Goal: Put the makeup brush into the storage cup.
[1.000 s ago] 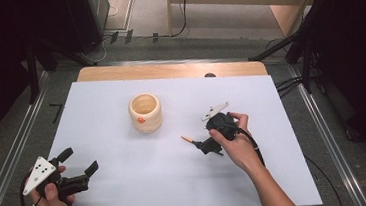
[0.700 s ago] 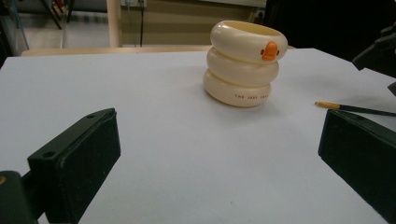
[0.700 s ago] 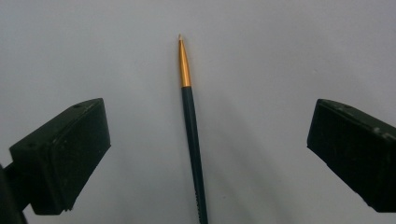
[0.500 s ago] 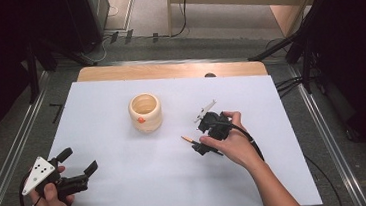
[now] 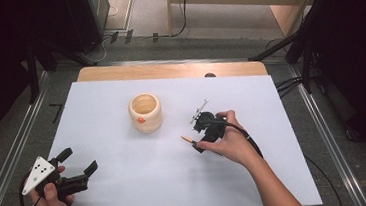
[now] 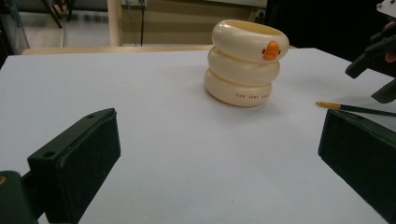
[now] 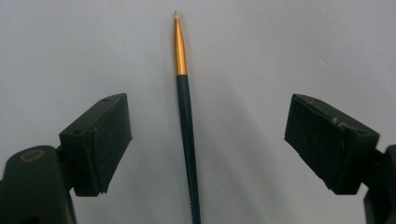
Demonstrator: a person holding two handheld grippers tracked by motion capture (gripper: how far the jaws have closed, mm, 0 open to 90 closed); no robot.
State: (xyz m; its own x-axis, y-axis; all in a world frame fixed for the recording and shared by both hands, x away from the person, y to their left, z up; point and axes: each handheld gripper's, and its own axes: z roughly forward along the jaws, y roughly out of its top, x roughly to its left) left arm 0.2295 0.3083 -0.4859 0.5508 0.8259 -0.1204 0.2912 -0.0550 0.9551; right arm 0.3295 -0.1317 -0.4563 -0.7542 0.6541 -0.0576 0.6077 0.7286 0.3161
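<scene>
Close up — pen [image 7: 187, 130] between right gripper [image 7: 208, 140] jaws.

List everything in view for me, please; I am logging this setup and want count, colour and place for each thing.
pen holder: one, cream with an orange duck beak, shaped like stacked rings, upright on the sheet left of centre.
brush: one, dark handle with a gold ferrule and pale tip, flat on the sheet between the right gripper's jaws, untouched.
sheet: one, white, covering the table.
table: one, light wood, bare strip along the far edge.
left gripper: one, black with a grey plate, near left corner, jaws wide open, nothing between them.
right gripper: one, black, right of the holder, jaws have just been closing around the brush, not yet on it.
</scene>
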